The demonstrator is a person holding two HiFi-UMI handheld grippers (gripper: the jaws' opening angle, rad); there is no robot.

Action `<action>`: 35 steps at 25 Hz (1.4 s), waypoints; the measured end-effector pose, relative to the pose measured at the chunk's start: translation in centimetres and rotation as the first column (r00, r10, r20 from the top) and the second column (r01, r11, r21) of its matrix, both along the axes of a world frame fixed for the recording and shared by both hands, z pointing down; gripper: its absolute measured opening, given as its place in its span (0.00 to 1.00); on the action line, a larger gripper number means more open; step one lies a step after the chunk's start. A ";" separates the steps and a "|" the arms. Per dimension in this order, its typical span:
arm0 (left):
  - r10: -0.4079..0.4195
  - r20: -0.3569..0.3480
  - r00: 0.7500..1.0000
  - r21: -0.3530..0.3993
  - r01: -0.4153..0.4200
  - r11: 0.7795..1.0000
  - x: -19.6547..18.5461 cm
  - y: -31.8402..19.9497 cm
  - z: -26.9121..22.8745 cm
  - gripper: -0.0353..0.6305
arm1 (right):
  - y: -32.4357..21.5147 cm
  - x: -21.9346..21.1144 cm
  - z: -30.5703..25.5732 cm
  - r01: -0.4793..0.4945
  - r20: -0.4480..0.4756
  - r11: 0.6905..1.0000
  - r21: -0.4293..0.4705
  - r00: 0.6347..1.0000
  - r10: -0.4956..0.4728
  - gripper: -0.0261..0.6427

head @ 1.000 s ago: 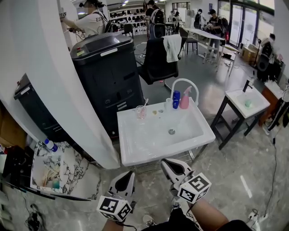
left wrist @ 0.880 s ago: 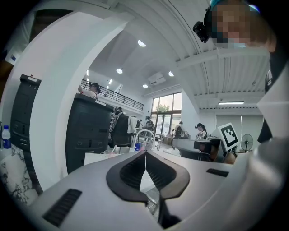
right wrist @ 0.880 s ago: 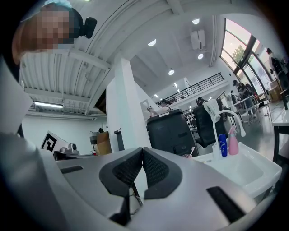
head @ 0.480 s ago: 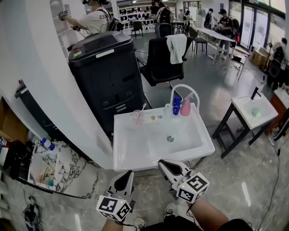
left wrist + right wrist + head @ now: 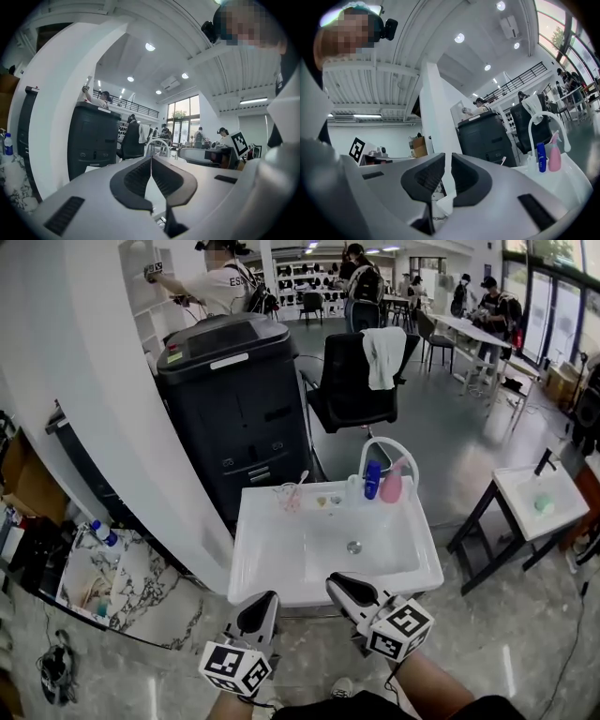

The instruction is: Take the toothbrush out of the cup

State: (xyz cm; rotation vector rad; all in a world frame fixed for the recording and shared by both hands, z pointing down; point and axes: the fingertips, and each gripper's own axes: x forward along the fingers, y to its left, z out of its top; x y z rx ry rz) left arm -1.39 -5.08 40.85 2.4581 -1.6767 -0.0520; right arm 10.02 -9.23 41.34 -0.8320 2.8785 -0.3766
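I hold both grippers level, low in the head view. The left gripper (image 5: pixel 268 598) sits near 6 o'clock and points toward 12; its fingers (image 5: pixel 136 177) are pressed together with nothing between them. The right gripper (image 5: pixel 335 582) sits beside it toward 5 o'clock and points toward 11. Its fingers have just been opening and show a narrow, empty gap. My right forearm (image 5: pixel 433 682) trails off toward 5 o'clock.

The left gripper (image 5: pixel 264 599) and right gripper (image 5: pixel 337 581) are nearer the front rim of the sink (image 5: pixel 272 563) than before. The right gripper's jaws have just been opening, with nothing between them.
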 end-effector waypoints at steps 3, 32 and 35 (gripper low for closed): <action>-0.011 0.009 1.000 0.014 0.011 1.000 0.6 -0.6 -0.7 0.09 | -0.7 0.5 -0.7 0.014 0.005 1.000 0.013 1.000 -0.014 0.15; 0.009 0.070 0.998 0.084 -0.015 0.996 0.6 -9.4 -0.4 0.45 | -10.6 1.1 -1.3 -0.060 0.048 0.998 0.034 0.997 0.058 0.27; 0.022 0.071 0.997 0.086 -0.028 0.996 -0.5 -11.5 -0.2 0.45 | -12.7 0.2 -0.8 -0.080 0.047 0.997 0.020 0.996 0.079 0.27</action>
